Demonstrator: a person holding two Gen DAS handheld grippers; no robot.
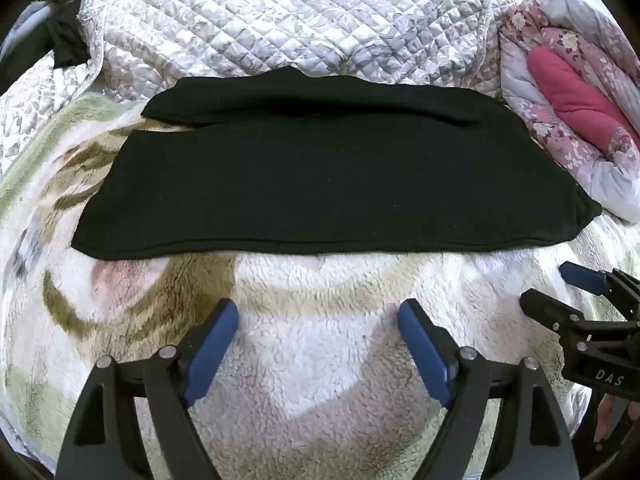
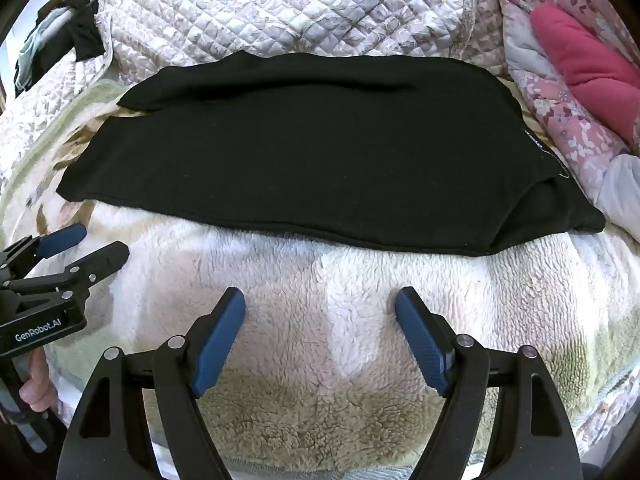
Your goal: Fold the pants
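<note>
On the fleece blanket (image 1: 320, 360), black pants (image 1: 328, 184) lie folded; both hand-held grippers (image 1: 318, 344) (image 2: 320, 336) spread, empty.

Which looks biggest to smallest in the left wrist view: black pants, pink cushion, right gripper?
1. black pants
2. pink cushion and right gripper: too alike to rank, and the gripper sits nearer the camera, cut off by the frame edge.

The pants (image 2: 320, 152) hide the blanket (image 2: 340, 288) beneath them. Small white lettering near their right end is too small to read. A hand (image 2: 38, 380) at the right wrist view's left edge is mostly hidden behind the left gripper (image 2: 90, 242) body. Dark clothes (image 1: 66, 40) at the upper left are cut off by the lens rim, and so is the pink quilt (image 1: 576, 96)
</note>
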